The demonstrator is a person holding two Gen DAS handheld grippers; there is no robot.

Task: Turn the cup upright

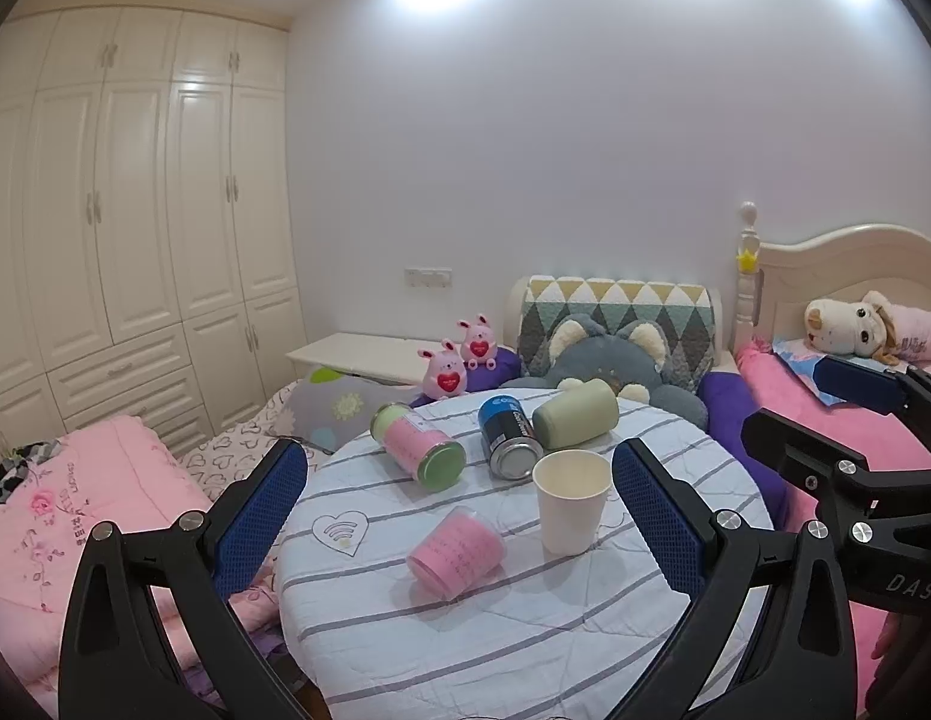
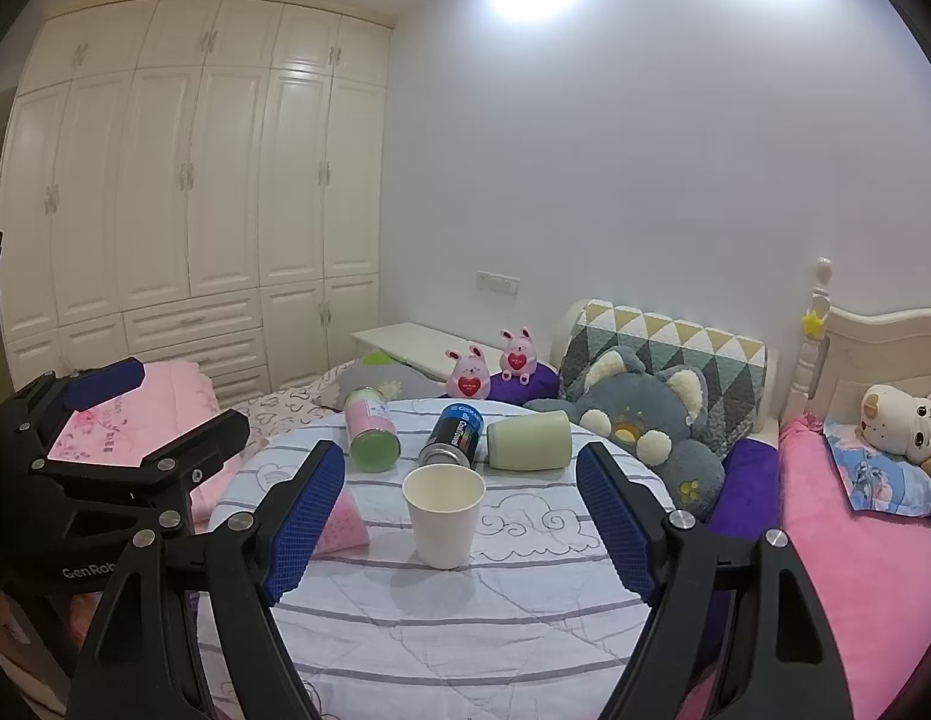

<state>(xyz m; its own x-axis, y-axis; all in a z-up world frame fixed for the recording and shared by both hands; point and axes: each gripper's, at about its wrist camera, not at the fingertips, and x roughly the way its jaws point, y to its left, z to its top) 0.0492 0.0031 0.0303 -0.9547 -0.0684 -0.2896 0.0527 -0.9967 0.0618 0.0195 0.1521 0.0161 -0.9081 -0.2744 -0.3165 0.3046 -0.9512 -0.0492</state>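
A white paper cup (image 1: 570, 501) stands upright, mouth up, on the round table with a striped cloth (image 1: 525, 630); it also shows in the right wrist view (image 2: 444, 514). My left gripper (image 1: 459, 516) is open and empty, held back from the cup, which sits toward its right finger. My right gripper (image 2: 459, 522) is open and empty, with the cup between and beyond its blue pads (image 2: 306, 516). A pink cup (image 1: 456, 551) lies on its side left of the white cup.
A pink-and-green canister (image 1: 417, 445), a blue can (image 1: 508, 435) and a green cup (image 1: 576, 414) lie on their sides at the table's far edge. Plush toys (image 1: 606, 360) and bedding ring the table. The right gripper's body (image 1: 855, 480) shows at the left view's right edge.
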